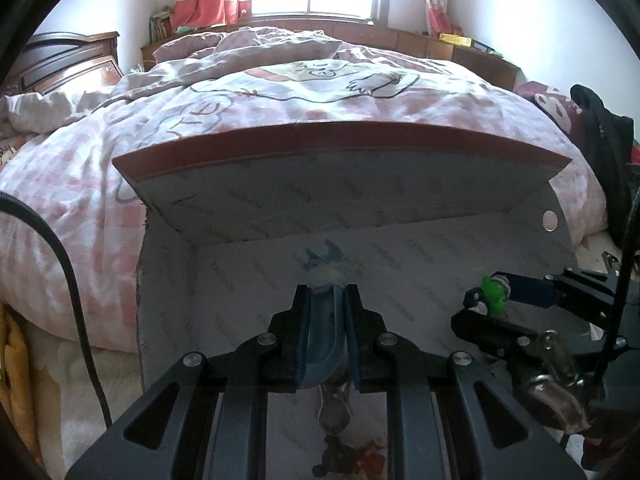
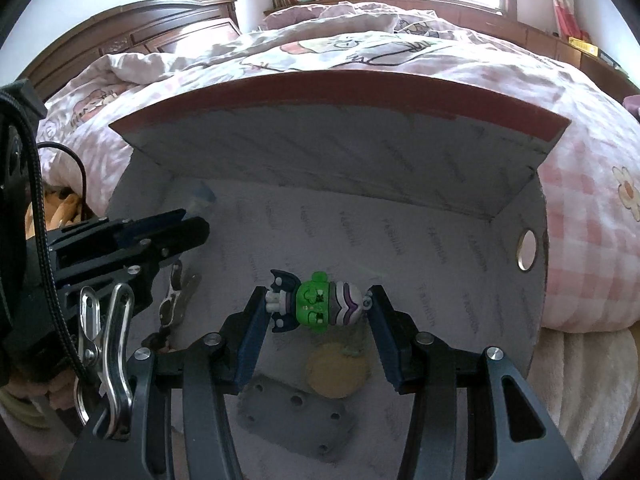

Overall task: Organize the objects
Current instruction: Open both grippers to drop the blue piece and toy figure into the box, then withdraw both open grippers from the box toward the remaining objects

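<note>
Green-headed toy figure [image 2: 318, 306] sits crosswise in the right gripper [image 2: 318, 308], jaws part-open and pinching it end to end, over the open cardboard box [image 2: 360, 168] w/ a yellow disc [image 2: 336, 376] and grey plate [image 2: 296, 424] on the floor at 6 o'clock below it. Left gripper [image 1: 327, 312], at 9 o'clock in the right view, is nearly closed on a blue curved piece [image 1: 322, 344], keyring bits dangling under it. Risk, IMO: end-to-end grip is thin, so the figure could twist out early, and both grippers are close enough to bump inside the box.
</note>
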`<action>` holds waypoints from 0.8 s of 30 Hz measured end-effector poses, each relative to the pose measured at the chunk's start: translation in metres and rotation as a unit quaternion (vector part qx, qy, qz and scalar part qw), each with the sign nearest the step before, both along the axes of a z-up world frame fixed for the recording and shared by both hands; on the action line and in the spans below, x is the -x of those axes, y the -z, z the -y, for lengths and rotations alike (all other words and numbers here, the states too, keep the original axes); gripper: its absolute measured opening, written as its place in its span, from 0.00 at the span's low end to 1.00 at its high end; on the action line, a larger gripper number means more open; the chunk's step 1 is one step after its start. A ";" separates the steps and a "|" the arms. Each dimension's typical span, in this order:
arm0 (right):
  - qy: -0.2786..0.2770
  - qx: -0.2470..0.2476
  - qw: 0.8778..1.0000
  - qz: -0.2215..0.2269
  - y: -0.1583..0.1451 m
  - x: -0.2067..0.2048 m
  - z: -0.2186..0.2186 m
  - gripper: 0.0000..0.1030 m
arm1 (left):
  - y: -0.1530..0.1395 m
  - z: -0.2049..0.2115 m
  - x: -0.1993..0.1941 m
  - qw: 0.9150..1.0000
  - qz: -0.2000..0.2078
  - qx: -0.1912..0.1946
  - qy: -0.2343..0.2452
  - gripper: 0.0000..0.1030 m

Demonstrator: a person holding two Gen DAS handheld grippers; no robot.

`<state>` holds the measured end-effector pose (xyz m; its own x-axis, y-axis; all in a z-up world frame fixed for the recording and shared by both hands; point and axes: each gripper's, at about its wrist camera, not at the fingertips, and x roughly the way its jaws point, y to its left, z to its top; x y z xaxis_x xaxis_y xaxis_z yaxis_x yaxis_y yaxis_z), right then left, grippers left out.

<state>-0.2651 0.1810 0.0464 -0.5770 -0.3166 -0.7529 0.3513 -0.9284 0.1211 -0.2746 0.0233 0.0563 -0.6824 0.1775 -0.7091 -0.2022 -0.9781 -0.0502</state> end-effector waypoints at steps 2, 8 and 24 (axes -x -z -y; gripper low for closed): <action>0.001 -0.002 1.000 -0.004 0.000 0.000 0.000 0.49 | 0.002 0.000 0.001 1.000 0.001 0.002 -0.001 0.15; 0.001 -0.004 1.000 -0.009 0.000 0.000 0.000 0.49 | 0.008 0.001 0.004 1.000 0.005 0.002 -0.010 0.15; -0.004 0.018 0.999 -0.028 -0.015 -0.015 -0.004 0.56 | -0.004 0.002 -0.010 1.000 -0.002 0.011 -0.018 0.50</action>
<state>-0.2501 0.1849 0.0610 -0.6158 -0.3472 -0.7073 0.3655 -0.9211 0.1340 -0.2644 0.0210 0.0605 -0.6909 0.1374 -0.7097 -0.1669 -0.9856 -0.0283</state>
